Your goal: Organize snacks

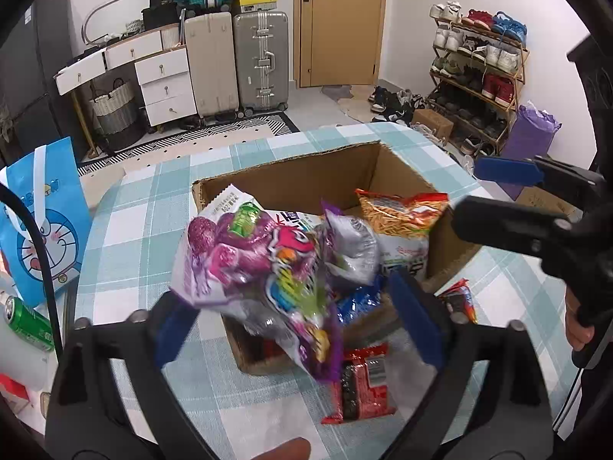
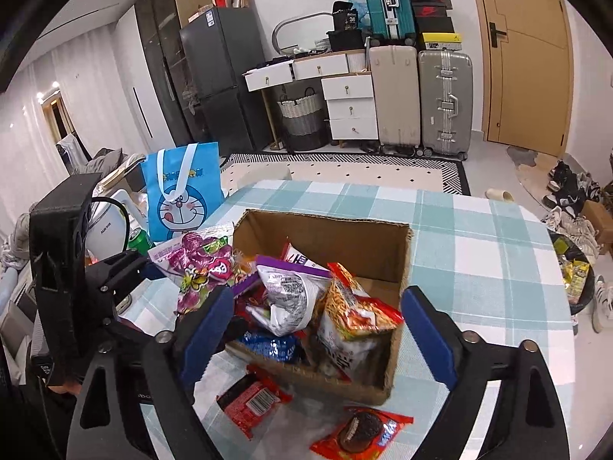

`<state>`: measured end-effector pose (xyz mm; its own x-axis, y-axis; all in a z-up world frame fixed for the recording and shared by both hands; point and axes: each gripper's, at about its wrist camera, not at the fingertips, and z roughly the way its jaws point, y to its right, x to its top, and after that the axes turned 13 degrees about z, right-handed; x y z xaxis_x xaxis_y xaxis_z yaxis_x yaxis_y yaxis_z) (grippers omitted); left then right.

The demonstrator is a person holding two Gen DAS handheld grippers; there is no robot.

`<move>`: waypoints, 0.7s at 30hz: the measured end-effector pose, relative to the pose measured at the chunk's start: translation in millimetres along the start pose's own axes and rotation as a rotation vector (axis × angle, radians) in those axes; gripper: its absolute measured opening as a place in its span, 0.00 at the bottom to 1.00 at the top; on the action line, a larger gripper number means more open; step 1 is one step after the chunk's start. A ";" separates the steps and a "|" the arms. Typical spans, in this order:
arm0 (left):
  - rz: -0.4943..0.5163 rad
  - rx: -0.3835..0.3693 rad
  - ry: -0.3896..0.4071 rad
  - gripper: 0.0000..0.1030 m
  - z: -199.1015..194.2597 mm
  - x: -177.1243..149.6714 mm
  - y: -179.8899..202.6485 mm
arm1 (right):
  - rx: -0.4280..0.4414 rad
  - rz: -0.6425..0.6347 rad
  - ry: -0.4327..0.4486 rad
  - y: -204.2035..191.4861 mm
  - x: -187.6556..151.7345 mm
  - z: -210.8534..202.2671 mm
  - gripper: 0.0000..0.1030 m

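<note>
While our left gripper point(image 1: 295, 318) stands wide with the purple candy bag point(image 1: 260, 268) loose between its fingers, apparently unpinched, we risk it sliding down outside the cardboard box point(image 1: 302, 176) instead of in. Our right gripper point(image 2: 318, 341) is also wide, holding nothing, above the red packets point(image 2: 253, 398) on the checked tablecloth point(image 2: 479, 237). Farther in, the noodle bag point(image 2: 352, 306) leans at the box's rim and could tip out if bumped.
</note>
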<state>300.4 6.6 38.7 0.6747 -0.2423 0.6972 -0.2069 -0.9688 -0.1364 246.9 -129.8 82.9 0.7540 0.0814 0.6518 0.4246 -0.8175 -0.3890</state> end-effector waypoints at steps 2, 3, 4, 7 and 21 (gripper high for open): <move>-0.014 0.001 0.009 0.99 -9.3 -3.6 0.3 | -0.005 0.011 0.006 2.7 -4.6 -9.6 0.98; -0.022 -0.002 0.011 0.99 -13.5 -5.5 0.3 | -0.010 0.016 0.009 4.0 -7.3 -13.6 0.99; -0.031 -0.008 0.012 0.99 -18.9 -8.4 0.8 | -0.017 0.020 0.012 5.5 -10.5 -18.0 1.00; -0.051 -0.005 0.022 0.99 -34.9 -17.8 2.7 | -0.030 0.024 0.016 8.6 -21.3 -26.8 1.00; -0.125 0.031 0.035 0.99 -78.2 -69.0 11.5 | -0.056 0.048 -0.013 16.8 -81.8 -41.3 1.00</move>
<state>196.0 16.3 44.0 0.6684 -0.1178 0.7344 -0.1003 -0.9926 -0.0680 171.6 -173.8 50.0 0.7793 0.0486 0.6247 0.3596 -0.8511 -0.3824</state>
